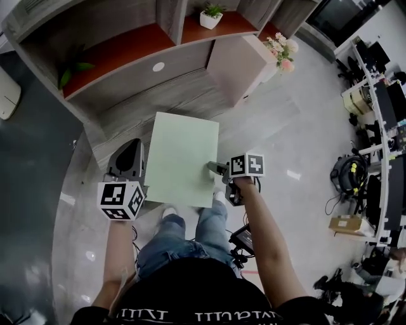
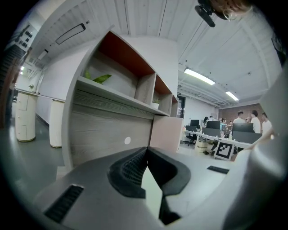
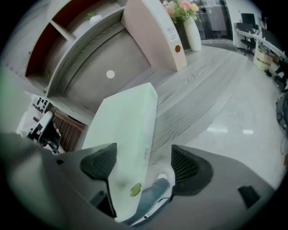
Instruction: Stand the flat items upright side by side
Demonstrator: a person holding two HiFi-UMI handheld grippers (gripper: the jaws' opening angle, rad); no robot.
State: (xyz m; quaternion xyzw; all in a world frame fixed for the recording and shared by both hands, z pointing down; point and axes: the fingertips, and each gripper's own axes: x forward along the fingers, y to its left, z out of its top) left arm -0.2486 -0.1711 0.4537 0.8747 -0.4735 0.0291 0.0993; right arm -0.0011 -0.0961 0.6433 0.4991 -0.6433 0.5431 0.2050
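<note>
A large pale green flat folder (image 1: 184, 155) is held in the air in front of the grey shelf unit (image 1: 158, 95), about level. My left gripper (image 1: 139, 159) is shut on its left edge; in the left gripper view a thin green sliver of the folder (image 2: 150, 193) shows between the closed pads of the left gripper (image 2: 146, 155). My right gripper (image 1: 214, 169) is at the folder's right edge. In its own view the folder (image 3: 126, 130) lies against one pad of the right gripper (image 3: 144, 164), with a gap to the other. A pink folder (image 1: 238, 63) stands upright on the shelf ledge.
The shelf unit has red-brown compartments holding a small potted plant (image 1: 210, 16) and green leaves (image 1: 73, 70). A vase of flowers (image 1: 282, 51) stands right of the pink folder. Office desks and bags (image 1: 346, 174) fill the right side. My legs and shoes (image 1: 168, 212) are below.
</note>
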